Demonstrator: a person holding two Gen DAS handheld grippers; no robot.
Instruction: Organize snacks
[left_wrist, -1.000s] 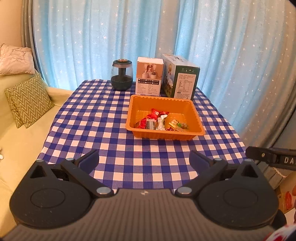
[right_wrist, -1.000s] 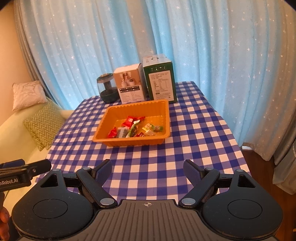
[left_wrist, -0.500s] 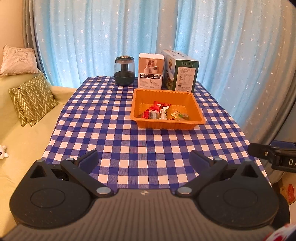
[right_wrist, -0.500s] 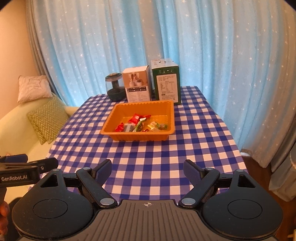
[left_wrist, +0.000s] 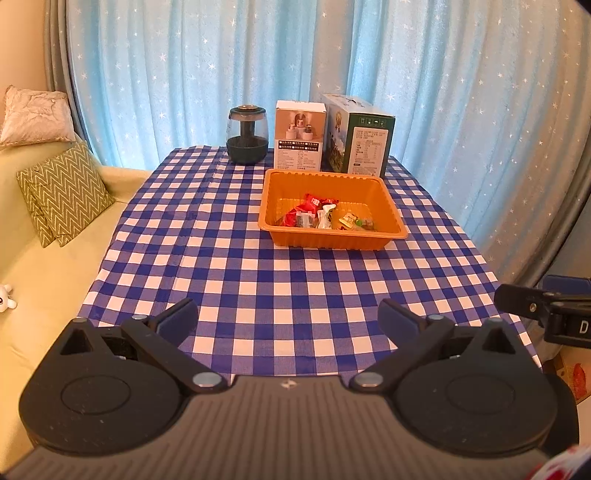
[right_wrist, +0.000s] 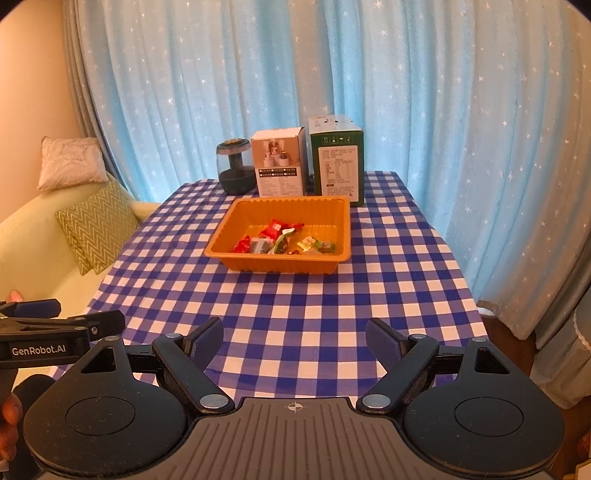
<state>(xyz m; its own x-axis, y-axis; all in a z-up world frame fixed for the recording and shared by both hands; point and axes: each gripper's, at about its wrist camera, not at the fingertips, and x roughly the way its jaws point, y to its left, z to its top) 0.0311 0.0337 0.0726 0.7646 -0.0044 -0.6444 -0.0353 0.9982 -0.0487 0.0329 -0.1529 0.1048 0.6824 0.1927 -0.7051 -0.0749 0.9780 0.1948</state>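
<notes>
An orange tray (left_wrist: 391, 206) sits on the blue checked table, toward the far side; it also shows in the right wrist view (right_wrist: 343, 229). Several wrapped snacks (left_wrist: 321, 216) lie in it, red, white and green (right_wrist: 284, 240). My left gripper (left_wrist: 288, 317) is open and empty above the table's near edge, well short of the tray. My right gripper (right_wrist: 294, 339) is open and empty, also at the near edge. Each gripper shows at the side of the other's view.
A dark round jar (left_wrist: 246, 134), a white box (left_wrist: 300, 136) and a green box (left_wrist: 356, 138) stand behind the tray at the table's far edge. A yellow sofa with cushions (left_wrist: 62, 192) lies to the left. Blue curtains (right_wrist: 443, 110) hang behind and to the right.
Both grippers have pulled back from the table and risen a little, so the tray looks smaller and farther away. The jaws stay open.
</notes>
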